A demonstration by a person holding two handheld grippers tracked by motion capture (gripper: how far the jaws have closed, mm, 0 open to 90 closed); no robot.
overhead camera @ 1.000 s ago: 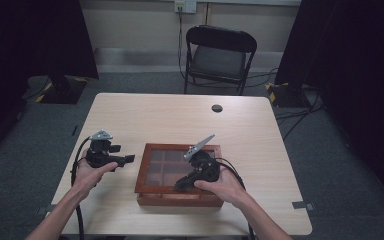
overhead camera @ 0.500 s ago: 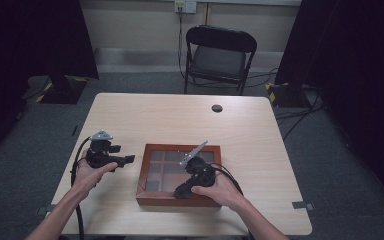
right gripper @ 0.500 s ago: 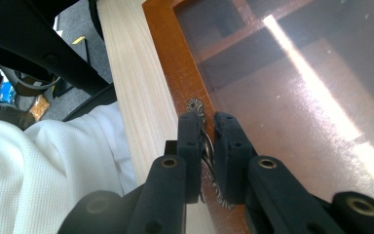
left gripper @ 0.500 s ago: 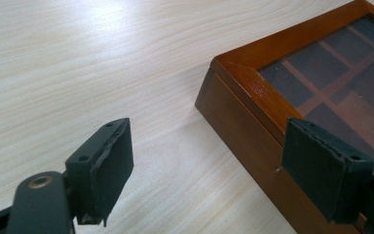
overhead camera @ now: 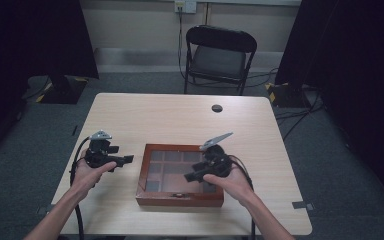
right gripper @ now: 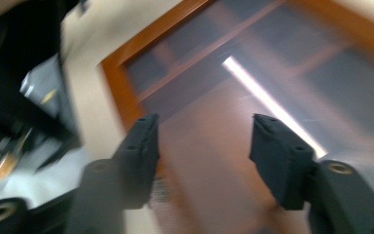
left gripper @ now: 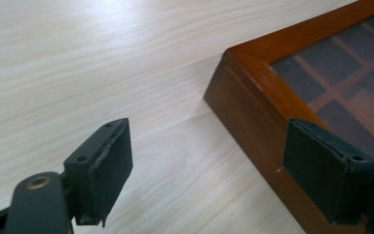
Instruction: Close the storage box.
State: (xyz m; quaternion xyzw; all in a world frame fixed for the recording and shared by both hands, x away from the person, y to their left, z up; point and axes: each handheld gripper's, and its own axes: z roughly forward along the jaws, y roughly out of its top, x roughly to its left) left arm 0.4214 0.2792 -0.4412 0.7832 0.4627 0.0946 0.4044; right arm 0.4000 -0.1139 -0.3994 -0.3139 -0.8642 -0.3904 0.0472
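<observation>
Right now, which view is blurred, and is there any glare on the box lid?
Right gripper view: motion-smeared, with a bright streak of glare across the glass lid of the wooden box. Left gripper view: sharp on the table grain and box corner. High view: evenly lit table, dark surroundings.

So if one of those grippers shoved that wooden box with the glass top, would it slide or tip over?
Probably slide: the wooden box is low and wide, sitting flat on the smooth table, so tipping looks unlikely. It seems rigid and fairly heavy for its size. The glass lid could be fragile, so pushing on the wooden side seems safer.
</observation>
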